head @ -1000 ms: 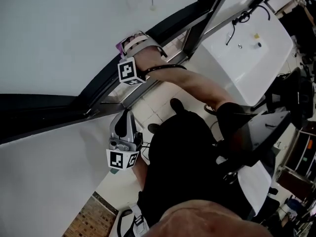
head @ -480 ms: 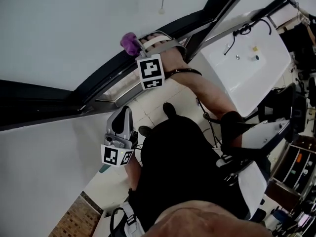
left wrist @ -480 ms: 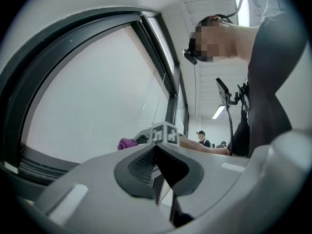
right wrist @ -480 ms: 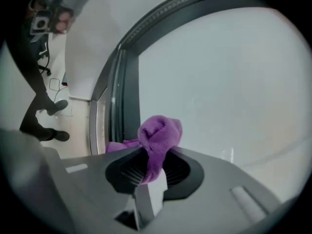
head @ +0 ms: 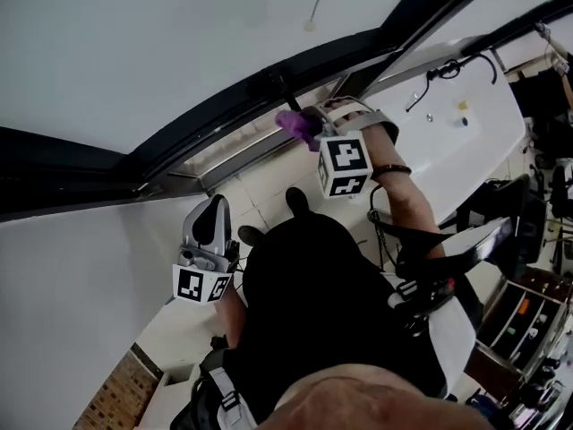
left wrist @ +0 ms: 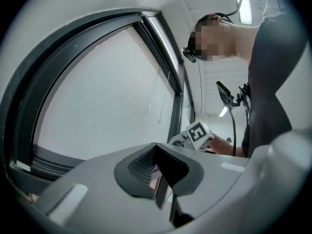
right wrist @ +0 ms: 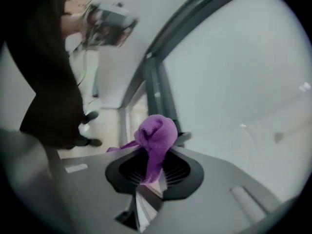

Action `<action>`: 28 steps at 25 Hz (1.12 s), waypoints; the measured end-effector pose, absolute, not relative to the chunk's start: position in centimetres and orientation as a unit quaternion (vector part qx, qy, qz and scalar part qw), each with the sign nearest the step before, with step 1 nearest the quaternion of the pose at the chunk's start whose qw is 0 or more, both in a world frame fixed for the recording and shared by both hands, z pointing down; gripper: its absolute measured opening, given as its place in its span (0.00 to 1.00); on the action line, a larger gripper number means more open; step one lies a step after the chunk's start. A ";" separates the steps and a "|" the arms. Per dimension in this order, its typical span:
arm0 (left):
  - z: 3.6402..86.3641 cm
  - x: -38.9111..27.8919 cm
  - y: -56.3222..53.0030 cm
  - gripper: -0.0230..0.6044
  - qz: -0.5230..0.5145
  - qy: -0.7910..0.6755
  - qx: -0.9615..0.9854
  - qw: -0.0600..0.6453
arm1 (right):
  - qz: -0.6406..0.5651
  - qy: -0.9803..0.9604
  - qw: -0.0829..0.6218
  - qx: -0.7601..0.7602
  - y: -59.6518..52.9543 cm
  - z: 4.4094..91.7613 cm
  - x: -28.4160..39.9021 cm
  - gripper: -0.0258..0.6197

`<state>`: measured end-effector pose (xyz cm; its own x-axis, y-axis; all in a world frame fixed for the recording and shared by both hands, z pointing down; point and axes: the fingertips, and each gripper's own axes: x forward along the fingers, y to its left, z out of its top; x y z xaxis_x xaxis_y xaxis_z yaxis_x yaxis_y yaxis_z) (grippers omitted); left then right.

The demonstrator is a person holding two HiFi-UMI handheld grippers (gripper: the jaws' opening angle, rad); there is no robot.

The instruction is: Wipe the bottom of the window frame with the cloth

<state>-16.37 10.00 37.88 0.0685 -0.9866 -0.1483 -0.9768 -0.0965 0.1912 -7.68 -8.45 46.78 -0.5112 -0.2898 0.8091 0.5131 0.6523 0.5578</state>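
Down at the window's bottom rail, the right gripper [head: 313, 124] is clamping the purple cloth [head: 294, 122], whose bunched end is sticking out past the jaws beside the dark window frame [head: 224, 106]. Since half a second ago it is sliding rightward, closer to the upright post [head: 394, 16]. The left gripper [head: 213, 211], jaws together and empty, is staying low by the wall [head: 81, 267]. Motion blur is hiding whether cloth and rail are touching.
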 end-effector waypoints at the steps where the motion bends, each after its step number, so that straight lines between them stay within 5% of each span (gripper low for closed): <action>1: 38.0 -16.6 9.8 0.03 -0.122 -0.674 0.729 0.021 | -0.380 -0.814 0.439 -0.024 -10.6 44.4 -9.3 0.15; 5: 37.3 -15.0 8.7 0.03 -0.117 -0.658 0.744 0.012 | -0.253 -0.915 0.304 0.079 -18.2 41.4 -17.2 0.15; 9: 37.0 -13.0 7.7 0.03 -0.100 -0.644 0.759 0.010 | -0.199 -0.928 0.313 0.012 -17.3 44.4 -17.0 0.14; 15: 38.0 -13.8 6.9 0.03 -0.084 -0.651 0.754 0.029 | -0.201 -0.922 0.307 -0.123 -11.0 44.7 -5.5 0.15; 18: 37.8 -13.1 6.1 0.03 -0.079 -0.647 0.758 0.027 | -0.182 -0.962 0.203 0.011 -17.4 43.0 -8.7 0.15; 20: 37.4 -12.3 5.6 0.03 -0.075 -0.641 0.764 0.025 | -0.207 -0.954 0.206 0.063 -20.4 44.4 -12.1 0.15; 24: 37.1 -11.3 5.0 0.03 -0.066 -0.633 0.771 0.032 | -0.311 -0.921 0.233 0.019 -19.6 48.3 -15.9 0.14; 28: 37.8 -11.3 4.6 0.03 -0.064 -0.632 0.771 0.041 | -0.271 -0.935 0.197 -0.114 -14.5 49.2 -11.1 0.14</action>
